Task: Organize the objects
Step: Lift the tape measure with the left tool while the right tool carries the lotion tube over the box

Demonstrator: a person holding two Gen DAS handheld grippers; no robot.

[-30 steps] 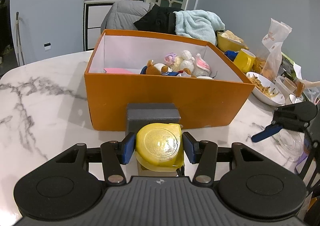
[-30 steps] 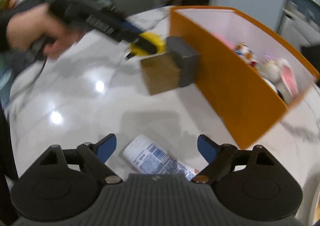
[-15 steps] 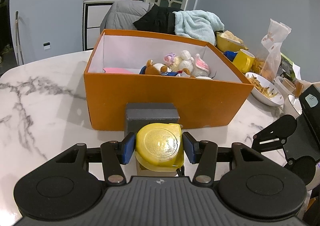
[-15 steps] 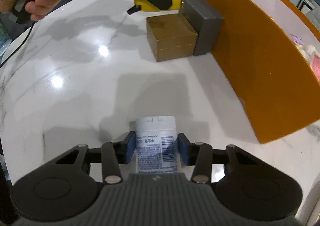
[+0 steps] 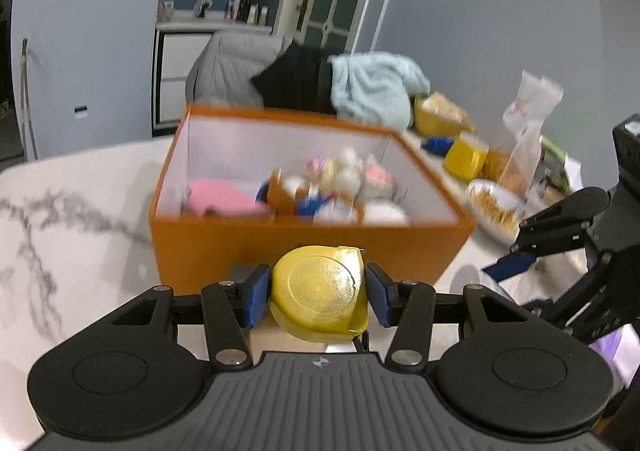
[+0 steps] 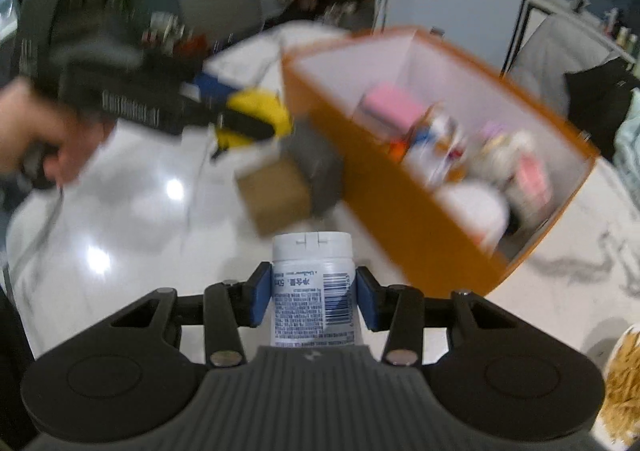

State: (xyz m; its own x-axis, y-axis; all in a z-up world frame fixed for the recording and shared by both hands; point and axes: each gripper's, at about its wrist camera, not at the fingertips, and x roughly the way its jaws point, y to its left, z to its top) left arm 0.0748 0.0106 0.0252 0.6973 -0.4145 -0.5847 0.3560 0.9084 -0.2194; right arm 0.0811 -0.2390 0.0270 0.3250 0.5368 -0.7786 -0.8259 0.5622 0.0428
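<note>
box on table | toys in box | two blocks before box | bowl right of box

Indoor light, moderate, cool cast. Both views fisheye: edges bow, corners vignette to black. Left wrist view: box and far clutter softly motion-blurred; tape measure and left gripper sharp. Right wrist view: heavy smear across the box, hand and background; bottle label crisp. Two white glare spots on the glossy table; soft shadows beneath objects.
</note>
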